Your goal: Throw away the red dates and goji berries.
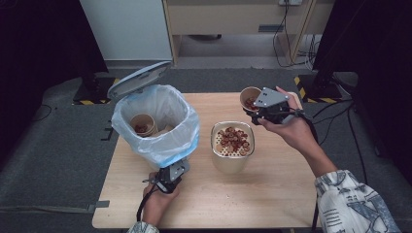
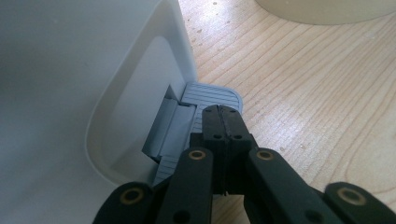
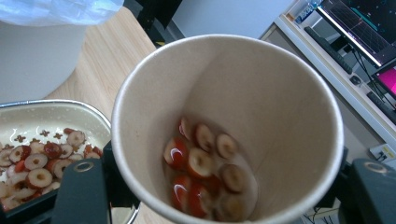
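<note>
Right gripper (image 1: 263,114) clamps a paper cup (image 1: 249,98) of sliced dates, far right of the strainer bowl (image 1: 232,151); left gripper (image 2: 223,122), jaws pressed together, holds down the bin's pedal (image 2: 211,94). Likely next: carry the cup left, drop it into the open bin (image 1: 155,125).

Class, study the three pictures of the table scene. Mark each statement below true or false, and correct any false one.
1. The bin has its lid raised. True.
2. The left tongs hold a spoon. False: they are shut, empty, and press the bin's pedal.
3. The right tongs grip a paper cup with red fruit slices inside. True.
4. The bin holds nothing. False: another paper cup lies inside it.
5. The strainer bowl on the table holds only water. False: it holds fruit slices.
</note>
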The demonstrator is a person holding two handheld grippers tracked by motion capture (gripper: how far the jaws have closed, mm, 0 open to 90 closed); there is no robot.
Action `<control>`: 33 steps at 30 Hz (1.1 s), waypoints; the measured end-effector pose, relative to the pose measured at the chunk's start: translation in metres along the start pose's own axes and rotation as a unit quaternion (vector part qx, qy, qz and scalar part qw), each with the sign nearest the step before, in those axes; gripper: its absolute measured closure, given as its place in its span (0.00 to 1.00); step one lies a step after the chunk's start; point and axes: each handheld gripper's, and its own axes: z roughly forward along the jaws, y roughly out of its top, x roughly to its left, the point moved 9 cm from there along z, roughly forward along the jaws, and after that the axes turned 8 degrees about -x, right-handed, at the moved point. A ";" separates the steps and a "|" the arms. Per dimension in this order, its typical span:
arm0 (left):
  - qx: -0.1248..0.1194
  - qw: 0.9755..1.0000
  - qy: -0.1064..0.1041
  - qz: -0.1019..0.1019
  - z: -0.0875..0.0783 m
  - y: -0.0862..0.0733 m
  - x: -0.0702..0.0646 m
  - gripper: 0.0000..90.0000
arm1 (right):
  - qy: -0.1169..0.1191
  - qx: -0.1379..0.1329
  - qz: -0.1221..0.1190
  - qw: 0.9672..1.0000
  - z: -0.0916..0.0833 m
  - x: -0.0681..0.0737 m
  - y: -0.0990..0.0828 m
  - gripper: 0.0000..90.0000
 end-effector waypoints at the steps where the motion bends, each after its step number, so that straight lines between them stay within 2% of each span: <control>1: 0.000 1.000 0.000 0.000 0.000 0.000 0.000 0.99 | 0.001 0.000 -0.004 1.000 0.000 0.001 0.000 0.34; 6: 0.000 1.000 0.000 0.000 0.000 0.000 0.000 0.99 | -0.002 0.001 -0.018 1.000 -0.001 0.002 0.001 0.34; 10: 0.000 1.000 0.003 -0.001 0.000 0.000 0.000 0.99 | -0.015 0.006 -0.060 0.998 -0.003 0.003 0.004 0.34; 11: 0.000 1.000 -0.008 0.013 0.000 0.001 0.001 0.99 | -0.018 0.007 -0.071 0.997 -0.003 0.003 0.005 0.34; 14: 0.001 1.000 -0.008 0.014 0.000 0.001 0.001 0.99 | -0.020 0.007 -0.088 0.996 -0.004 0.004 0.007 0.34; 15: 0.000 1.000 0.003 0.000 0.000 0.000 0.000 0.99 | -0.020 0.006 -0.090 0.996 -0.004 0.005 0.007 0.34; 23: 0.001 1.000 0.001 0.002 0.000 0.000 0.000 0.99 | -0.014 0.005 -0.091 0.996 -0.001 0.009 0.007 0.34; 25: -0.003 1.000 0.000 -0.003 0.000 0.000 0.000 0.99 | -0.012 0.005 -0.092 0.996 -0.001 0.009 0.007 0.34; 28: 0.001 1.000 0.001 0.002 0.000 0.000 0.001 0.99 | -0.013 0.007 -0.091 0.996 -0.001 0.009 0.007 0.34; 32: -0.003 1.000 0.002 -0.002 0.000 0.001 0.000 0.99 | -0.008 0.009 -0.110 0.994 0.000 0.015 0.008 0.34; 33: -0.003 1.000 -0.009 0.009 0.001 0.001 0.000 0.99 | -0.010 0.010 -0.114 0.993 0.000 0.015 0.008 0.34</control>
